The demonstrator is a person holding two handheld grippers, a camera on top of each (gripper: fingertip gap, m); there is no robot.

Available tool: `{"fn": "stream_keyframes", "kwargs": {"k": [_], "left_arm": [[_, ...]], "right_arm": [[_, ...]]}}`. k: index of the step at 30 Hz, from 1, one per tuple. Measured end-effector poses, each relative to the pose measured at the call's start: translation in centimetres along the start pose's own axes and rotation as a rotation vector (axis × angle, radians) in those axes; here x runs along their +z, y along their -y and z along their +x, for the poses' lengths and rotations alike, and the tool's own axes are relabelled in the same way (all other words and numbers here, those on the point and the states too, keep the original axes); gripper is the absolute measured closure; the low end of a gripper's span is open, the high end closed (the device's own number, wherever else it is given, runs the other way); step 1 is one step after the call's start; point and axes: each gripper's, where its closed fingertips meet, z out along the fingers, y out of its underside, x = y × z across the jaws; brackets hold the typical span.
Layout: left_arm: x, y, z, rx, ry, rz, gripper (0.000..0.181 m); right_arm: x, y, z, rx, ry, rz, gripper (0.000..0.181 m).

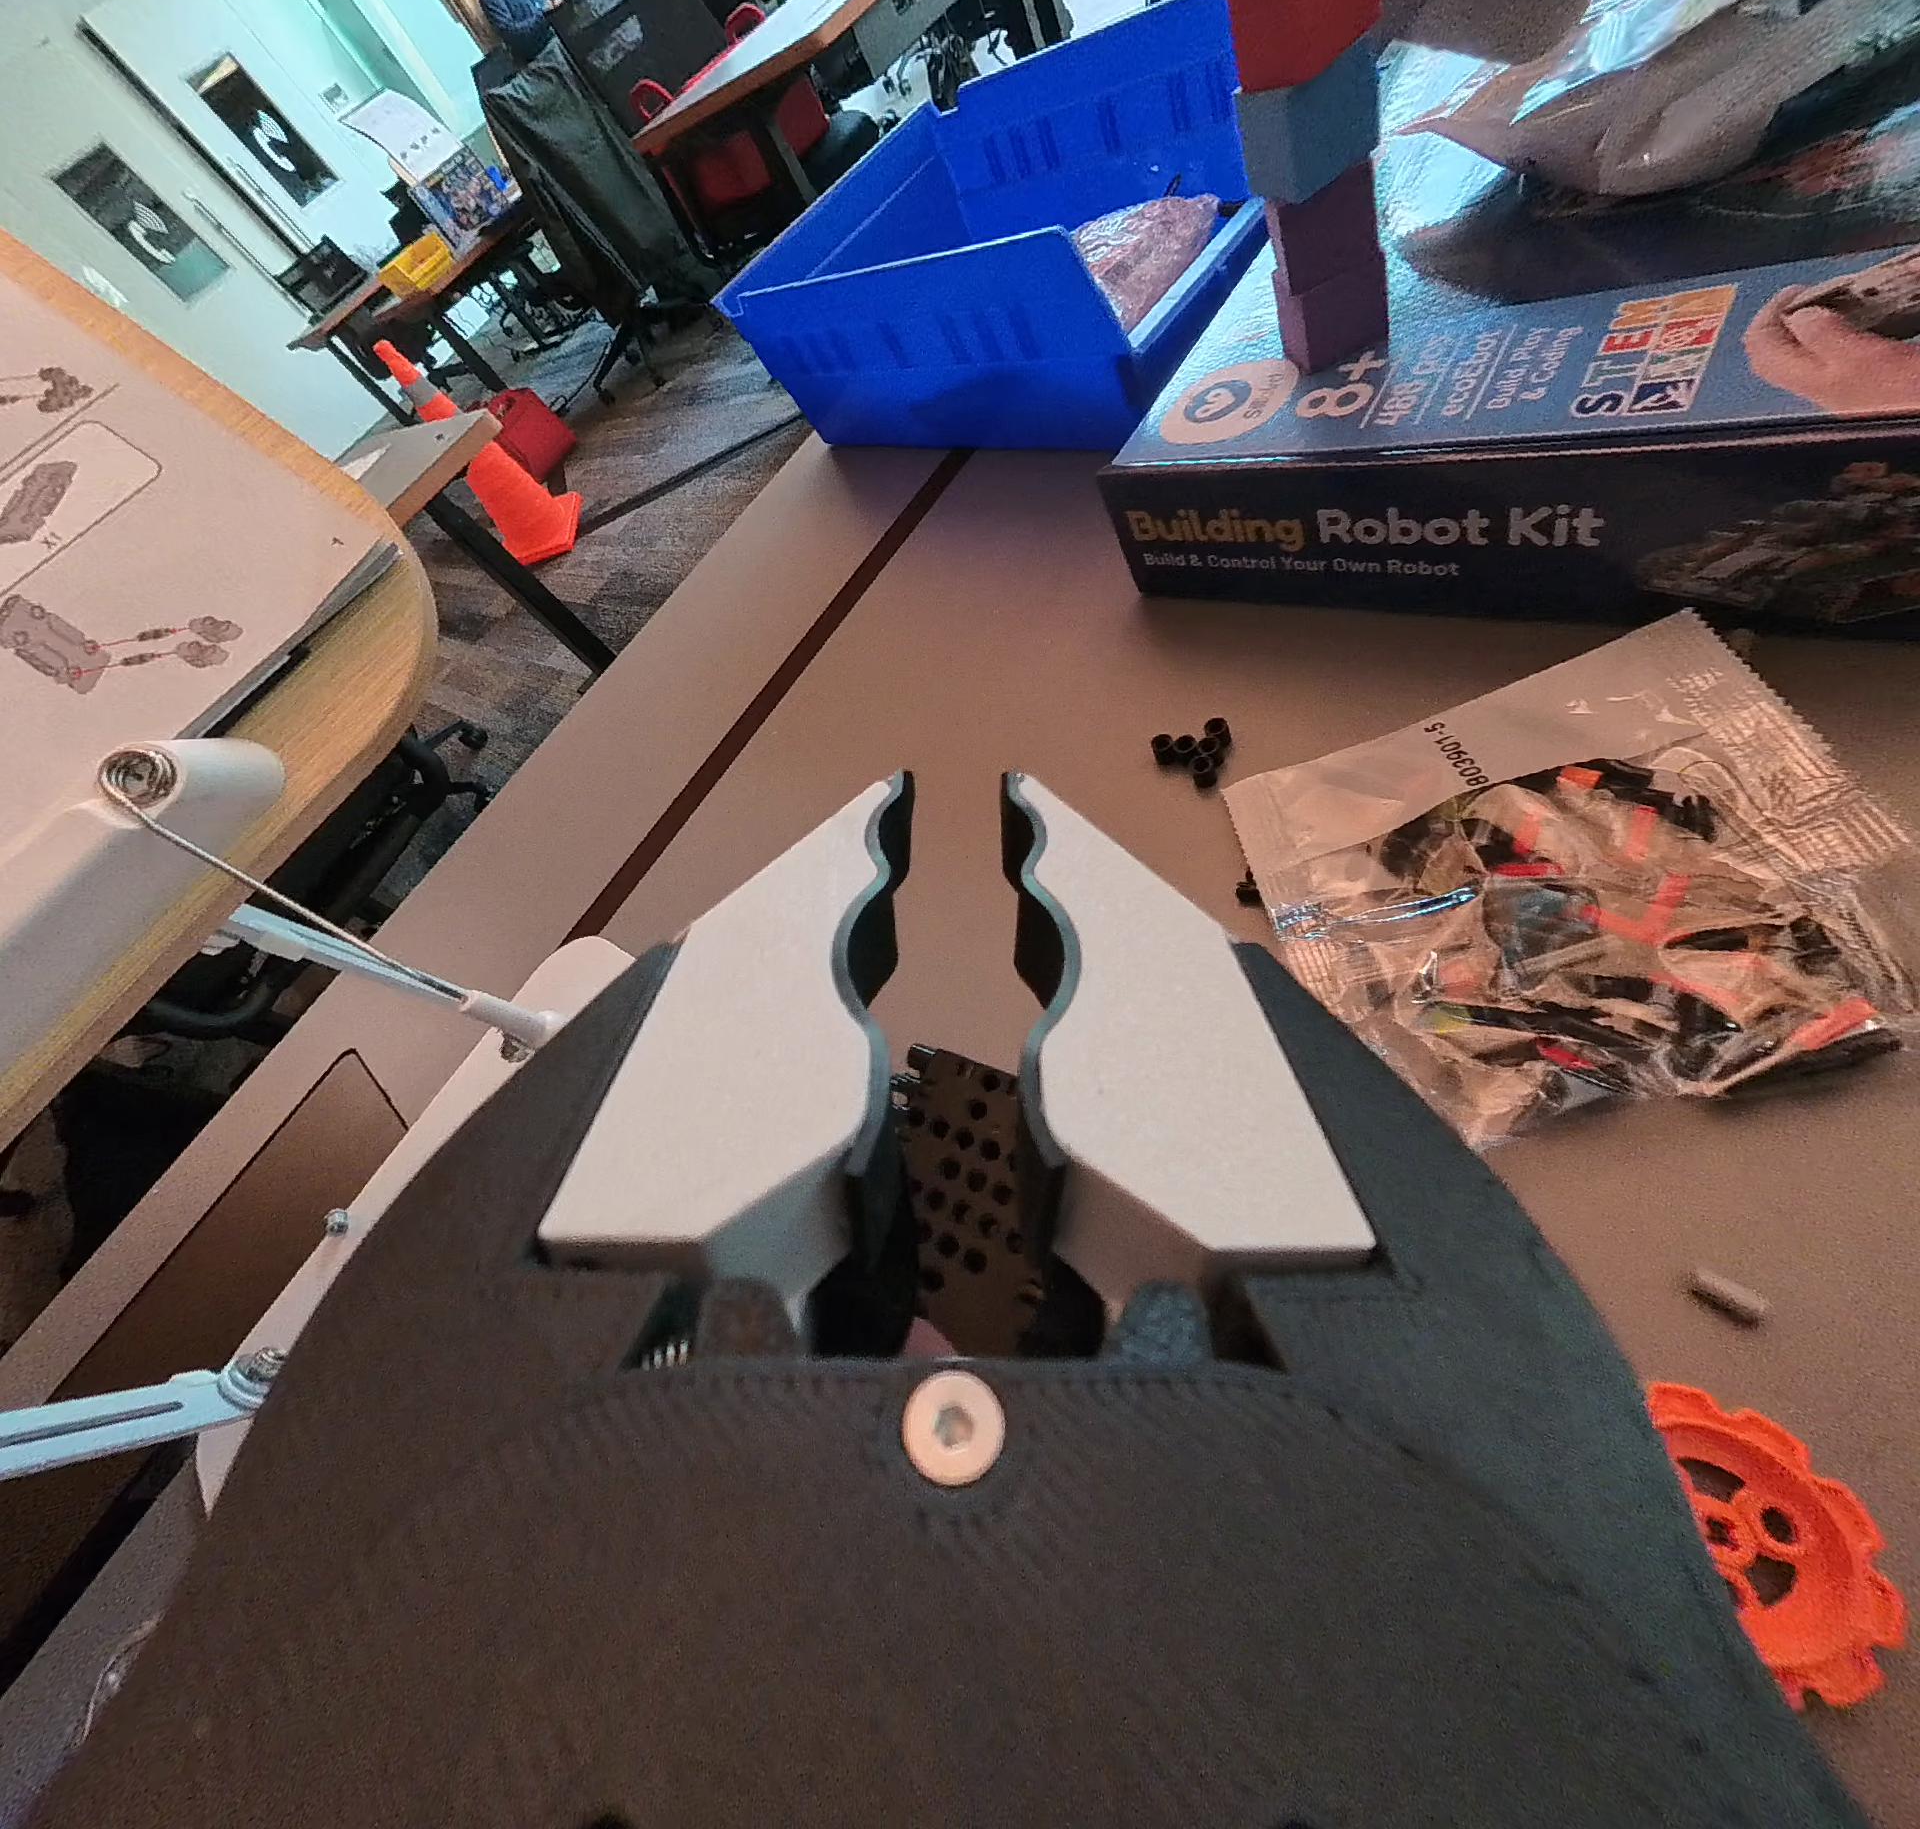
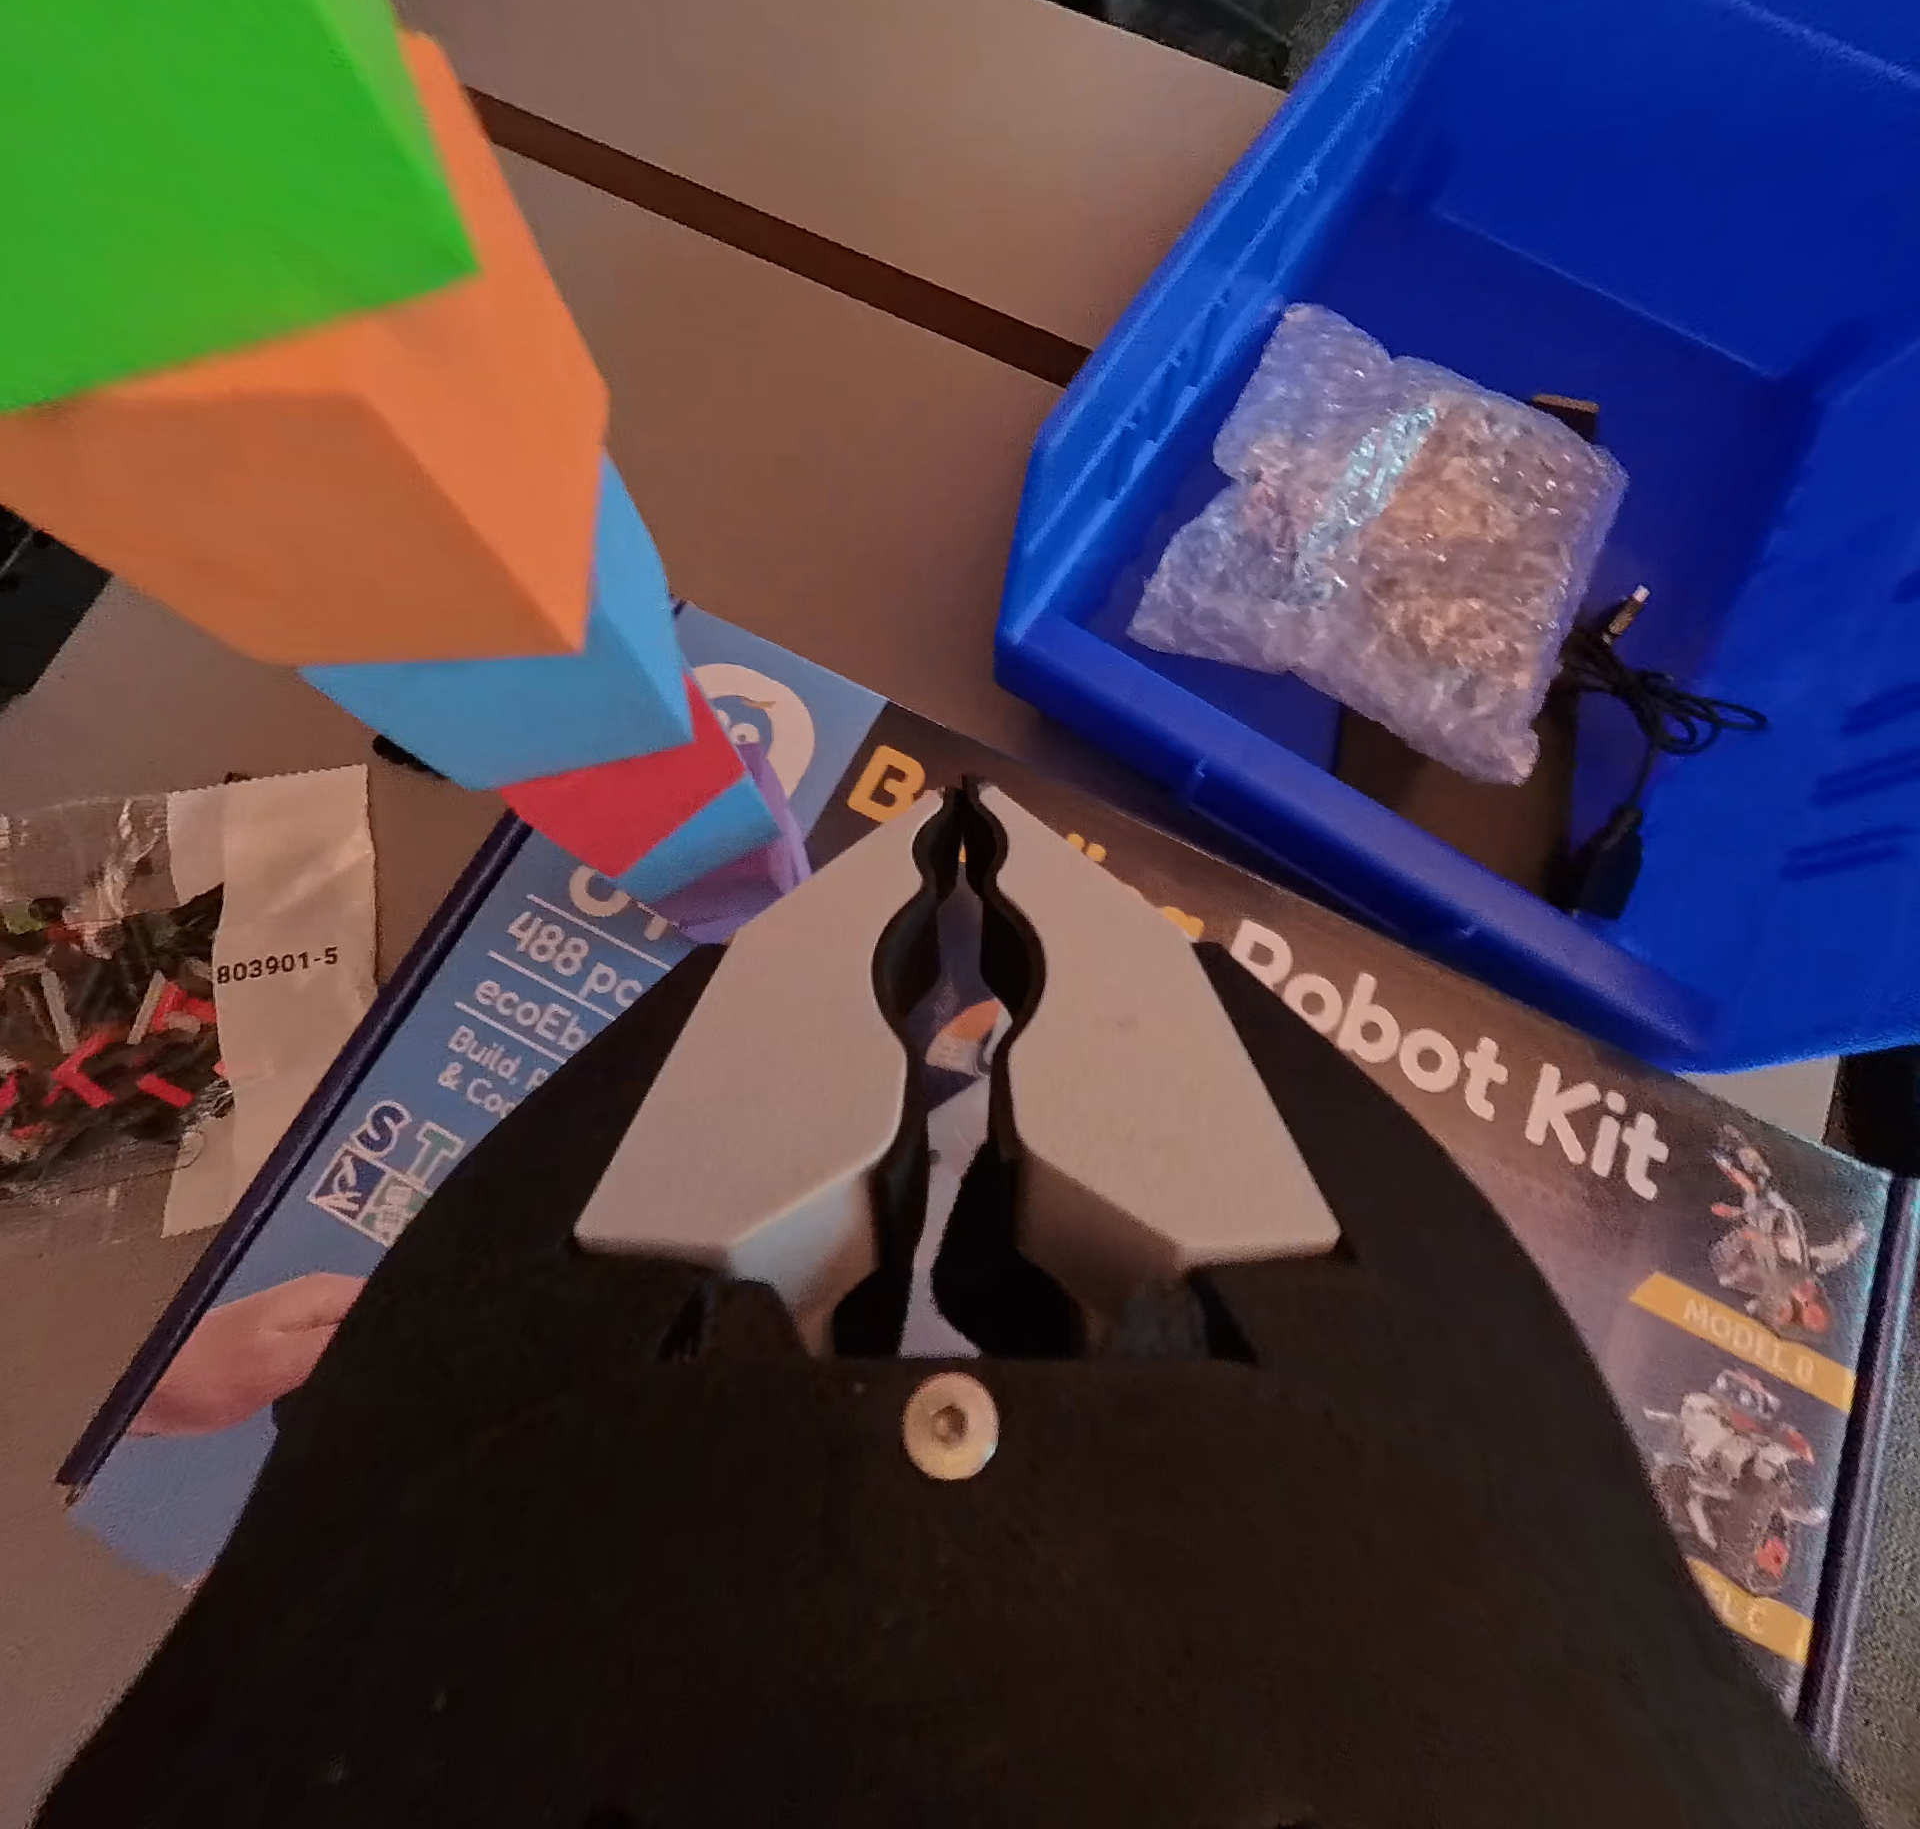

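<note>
My left gripper [image 1: 958, 792] hovers low over the grey table [image 1: 790, 699]. Its tips stand a little apart, and a black perforated piece [image 1: 966, 1187] is clamped deep between the fingers. My right gripper [image 2: 964, 792] is shut, tips touching, above the dark blue kit box [image 2: 1455, 1083]. A pale film [image 2: 940, 1249] shows pinched between its fingers. In the left wrist view a clear plastic bag [image 1: 1642, 86] hangs lifted over the box [image 1: 1455, 532]. A tall tower of coloured blocks [image 2: 343, 449] stands on the box just left of the right gripper, and also shows in the left wrist view [image 1: 1309, 138].
A blue bin [image 2: 1351, 823] beside the box holds a bubble-wrapped packet [image 2: 1382, 553] and a black cable [image 2: 1621, 740]. A bag of small parts [image 1: 1610, 927], black bushes [image 1: 1195, 745], a grey pin [image 1: 1725, 1296] and an orange gear [image 1: 1766, 1561] lie on the table. An instruction sheet [image 1: 125, 553] lies left. The grippers' ends are close to 25 centimeters from one another. The grey pin [image 1: 1725, 1296] sits 15 centimeters or so from the ends of my left fingers.
</note>
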Motion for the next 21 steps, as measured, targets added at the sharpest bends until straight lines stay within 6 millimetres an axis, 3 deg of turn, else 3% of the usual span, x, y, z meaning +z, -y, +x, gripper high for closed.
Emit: {"fn": "stream_keyframes", "kwargs": {"k": [15, 21], "left_arm": [[0.2, -0.4, -0.4, 0.015, 0.037, -0.017, 0.167], [-0.4, -0.4, -1.7, -0.017, 0.064, -0.007, 0.167]], "right_arm": [[-0.3, 1.0, -4.6, -0.101, 0.096, 0.042, 0.181], [-1.0, 1.5, -6.5, -0.142, 0.118, 0.067, 0.181]]}}
